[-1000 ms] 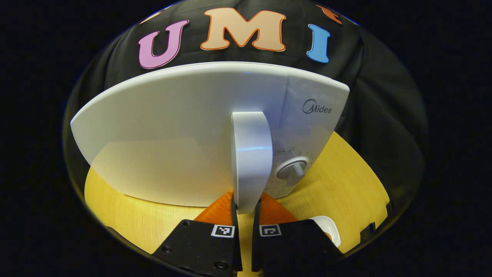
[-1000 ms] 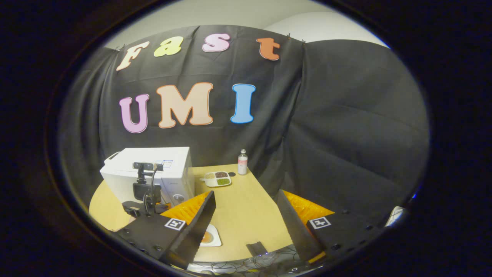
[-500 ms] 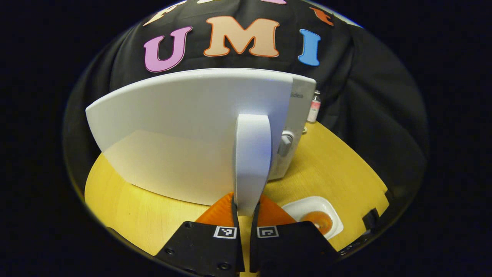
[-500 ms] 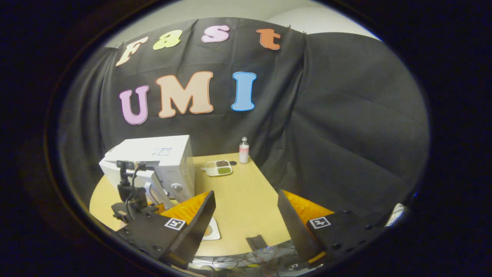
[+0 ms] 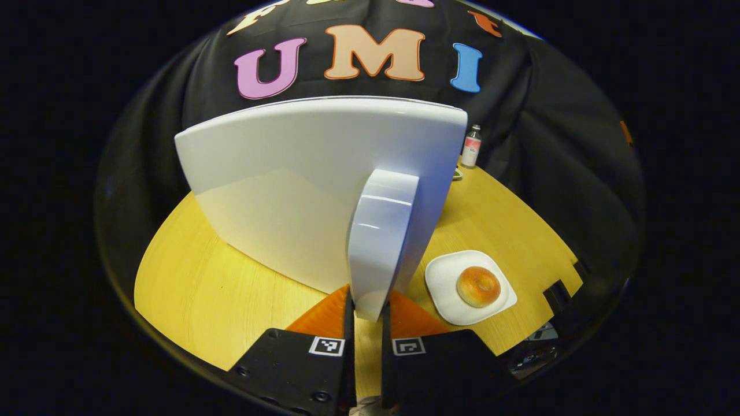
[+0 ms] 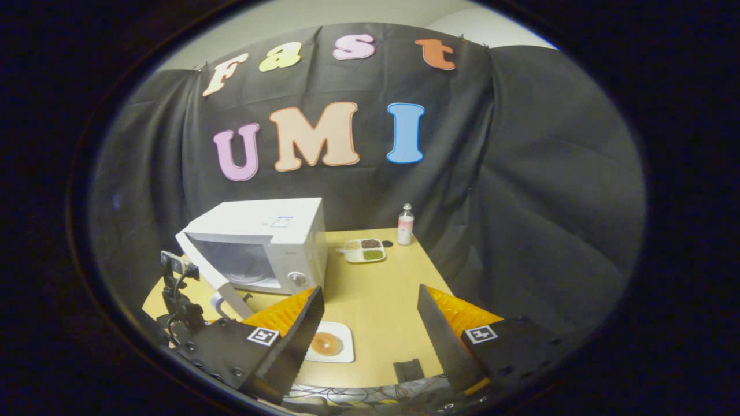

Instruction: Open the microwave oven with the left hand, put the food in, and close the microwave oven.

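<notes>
left gripper (image 5: 366, 312): fingers nearly closed, pinching the lower end of the door handle (image 5: 378, 242) from both sides; seen from the right gripper view it sits at far left (image 6: 217, 301) by the door edge
door (image 5: 312, 185): white, swung well out from the oven body, outer face toward the left gripper view
microwave oven (image 6: 277, 242): white, on far left part of the bench, cavity exposed, knob on right control panel
right gripper (image 6: 370, 323): fingers spread wide, nothing between them, hovering above the near edge of the bench
food: round browned bun (image 5: 478, 286) centred on a white square plate (image 5: 445, 289); near side of the bench, right of the door, just beside the left gripper; in the right gripper view the bun (image 6: 325, 344) shows between the right fingers, closer to the left one
bench (image 5: 185, 289): light wood
divided tray (image 6: 363, 251): far side, right of the oven, dark and green fillings
bottle (image 6: 405, 224): small, upright, just beyond the tray by the wall cloth
</notes>
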`<action>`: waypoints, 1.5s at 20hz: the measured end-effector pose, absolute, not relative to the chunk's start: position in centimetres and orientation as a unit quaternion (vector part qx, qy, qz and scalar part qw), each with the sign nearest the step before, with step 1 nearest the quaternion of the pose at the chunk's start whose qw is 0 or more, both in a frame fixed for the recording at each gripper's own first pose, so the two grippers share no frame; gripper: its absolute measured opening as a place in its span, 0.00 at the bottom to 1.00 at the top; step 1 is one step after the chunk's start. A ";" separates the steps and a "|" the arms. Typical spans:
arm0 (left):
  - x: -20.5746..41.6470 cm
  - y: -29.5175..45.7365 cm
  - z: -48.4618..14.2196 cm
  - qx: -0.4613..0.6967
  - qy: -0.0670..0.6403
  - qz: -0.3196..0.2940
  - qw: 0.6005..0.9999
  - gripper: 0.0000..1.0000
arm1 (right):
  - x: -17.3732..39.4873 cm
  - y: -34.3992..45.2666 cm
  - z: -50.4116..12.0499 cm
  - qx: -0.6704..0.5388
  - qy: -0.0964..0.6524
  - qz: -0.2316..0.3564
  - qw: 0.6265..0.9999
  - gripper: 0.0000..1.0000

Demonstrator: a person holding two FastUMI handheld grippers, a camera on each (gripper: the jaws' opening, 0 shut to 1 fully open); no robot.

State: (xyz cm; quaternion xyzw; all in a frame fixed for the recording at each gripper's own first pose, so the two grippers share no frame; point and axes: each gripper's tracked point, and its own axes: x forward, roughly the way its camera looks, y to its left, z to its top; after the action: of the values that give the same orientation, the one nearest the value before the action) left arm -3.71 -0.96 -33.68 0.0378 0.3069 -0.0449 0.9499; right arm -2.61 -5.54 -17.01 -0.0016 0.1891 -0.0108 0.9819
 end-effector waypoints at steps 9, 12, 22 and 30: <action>-8.5 6.4 -33.0 -0.043 0.315 0.044 0.947 0.89 | -1.6 -2.4 -19.1 -0.007 0.214 0.028 0.976 0.97; -10.1 8.4 -32.4 -0.037 0.318 0.056 0.946 1.00 | -1.3 -1.4 -19.5 -0.012 0.218 0.029 0.975 0.97; -15.7 17.4 -30.3 -0.030 0.328 0.109 0.938 1.00 | -0.2 2.4 -23.2 -0.029 0.252 0.016 0.967 0.97; -19.0 23.4 -29.7 -0.103 0.327 0.131 0.930 1.00 | 0.9 5.2 -28.7 -0.027 0.285 0.004 0.958 1.00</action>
State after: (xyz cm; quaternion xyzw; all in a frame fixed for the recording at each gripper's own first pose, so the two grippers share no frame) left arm -19.00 23.43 -29.66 -0.1035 0.3266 0.1309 0.9303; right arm 0.87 5.18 -28.65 -0.0272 0.2851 0.0043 0.9581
